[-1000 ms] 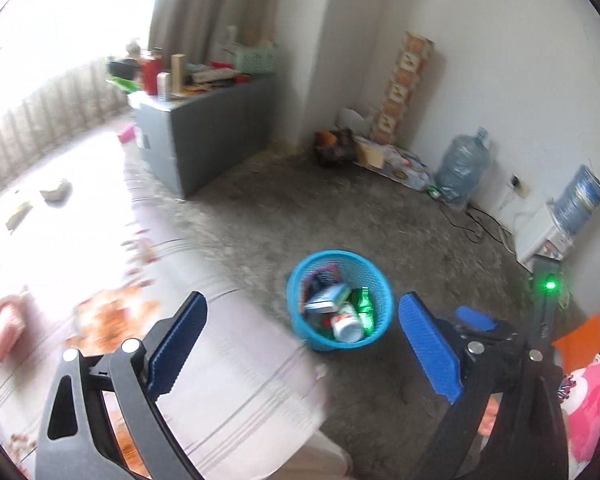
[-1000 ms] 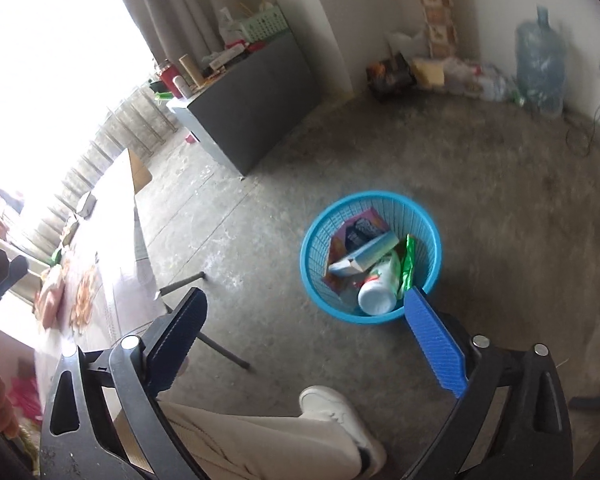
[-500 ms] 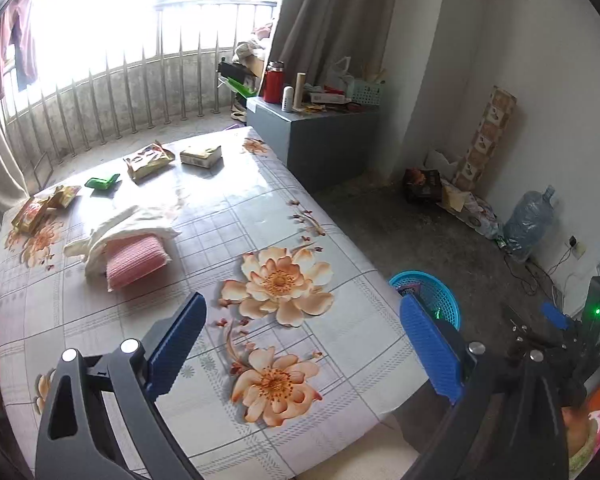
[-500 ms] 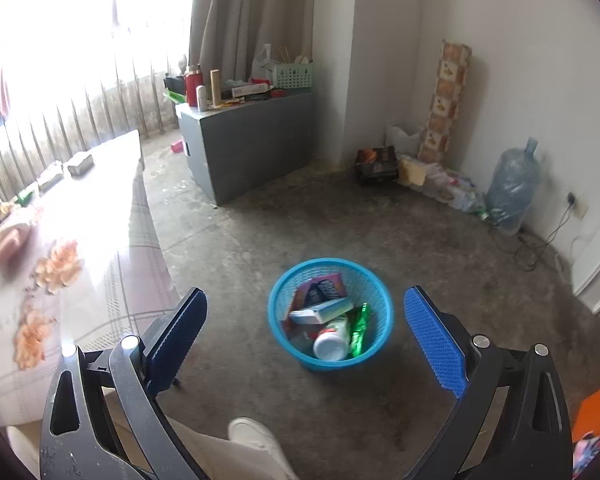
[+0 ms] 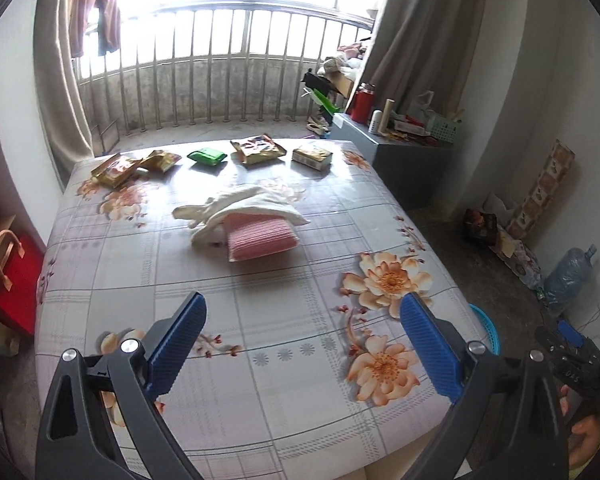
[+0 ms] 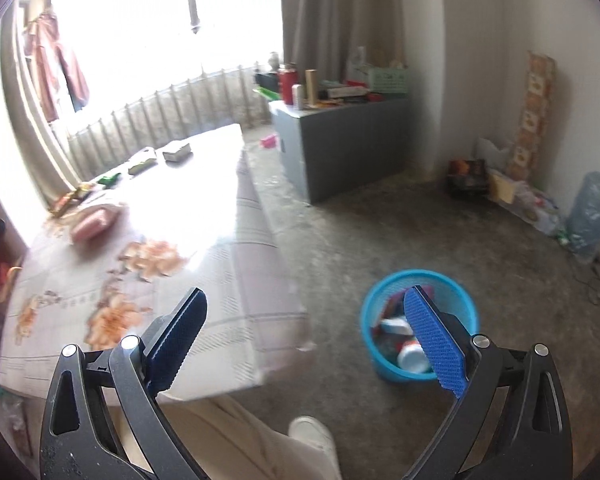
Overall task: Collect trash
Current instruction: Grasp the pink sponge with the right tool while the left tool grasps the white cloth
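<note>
- My left tool [image 5: 300,344] is spread wide with nothing between the blue pads; it hangs over the near end of the flowered worktop [image 5: 260,400], pointed down the length of it
- My right tool [image 6: 306,340] is gaping just as wide and also empty; it sits off the worktop's corner, looking at the floor and the blue trash basket [image 6: 466,308]; bottles and packets are already in there
- The trash I'm after is all at the far end in the left view; a white-and-gold box [image 5: 312,156], a crinkly gold packet [image 5: 258,147], a green packet [image 5: 207,156] and two more gold wrappers [image 5: 130,165] in a rough row near the window edge
- Between me and that row there's a pink pad [image 5: 260,236] under a white cloth [image 5: 240,204]; not sure that's trash, so I'd leave it be
- What could go wrong, as I see it: reaching over the cloth pile could snag it and drag it along; flat foil packets lying tight on the worktop are slippery, so the pads might skate and shove one off the far edge
- The basket is mostly hidden behind the worktop's corner from the left side, only a sliver of rim [image 5: 486,328] shows; a blind drop from that hand could miss, and the window glare in the right view won't help
</note>
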